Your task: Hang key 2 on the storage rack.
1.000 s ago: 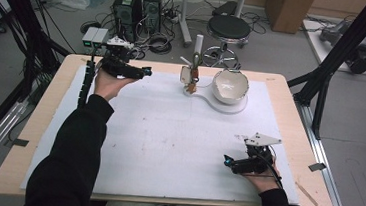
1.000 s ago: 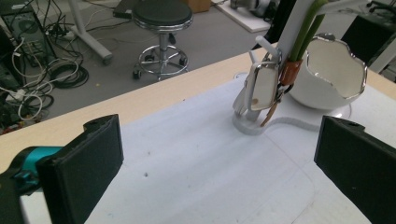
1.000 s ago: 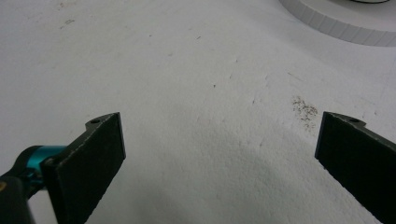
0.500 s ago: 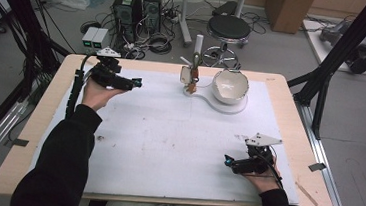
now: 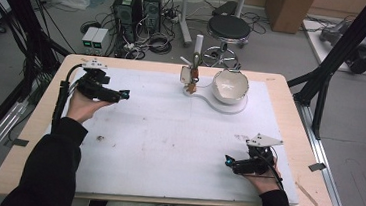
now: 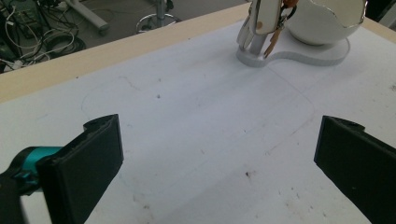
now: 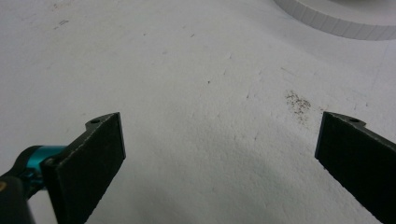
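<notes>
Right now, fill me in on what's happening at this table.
A person holds a claw in each hand over a white mat. The left claw is raised at the far left, open and empty, pointing toward the white bowl and the utensil holder on their clear base. The right claw rests near the front right, also open.

Grey floor (image 5: 33, 65), black stool (image 5: 229, 25), computer towers (image 5: 138, 4), tangled cables (image 5: 156, 43).

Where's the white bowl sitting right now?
In the high view the white bowl sits at the table's far edge, right of centre, on a flat white base, with a small holder of utensils just to its left.
</notes>
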`<act>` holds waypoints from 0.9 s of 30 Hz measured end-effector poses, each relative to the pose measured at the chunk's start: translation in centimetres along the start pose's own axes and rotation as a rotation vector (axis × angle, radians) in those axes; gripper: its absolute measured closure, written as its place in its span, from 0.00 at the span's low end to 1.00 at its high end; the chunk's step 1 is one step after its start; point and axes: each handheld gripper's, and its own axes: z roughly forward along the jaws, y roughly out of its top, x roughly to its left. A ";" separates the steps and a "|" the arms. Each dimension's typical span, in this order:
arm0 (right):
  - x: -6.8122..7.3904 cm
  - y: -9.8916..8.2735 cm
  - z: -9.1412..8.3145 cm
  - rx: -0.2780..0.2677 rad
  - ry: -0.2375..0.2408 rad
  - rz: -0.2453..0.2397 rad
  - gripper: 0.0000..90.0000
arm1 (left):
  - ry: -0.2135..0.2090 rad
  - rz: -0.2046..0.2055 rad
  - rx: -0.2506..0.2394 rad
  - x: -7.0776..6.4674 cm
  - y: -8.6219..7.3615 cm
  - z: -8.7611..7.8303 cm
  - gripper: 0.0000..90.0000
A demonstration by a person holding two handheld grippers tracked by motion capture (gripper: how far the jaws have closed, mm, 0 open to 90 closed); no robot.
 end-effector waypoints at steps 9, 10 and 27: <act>0.0 0.0 0.0 -0.003 0.000 0.005 0.01 | 0.005 -0.016 0.009 0.3 -2.6 -1.4 0.02; 0.0 0.0 0.1 -0.003 0.000 0.006 0.01 | 0.006 -0.011 0.018 0.3 -2.9 -1.5 0.02; -0.1 -0.1 -0.1 -0.007 0.000 0.005 0.01 | 0.003 0.007 0.017 -0.5 -7.5 -4.1 0.02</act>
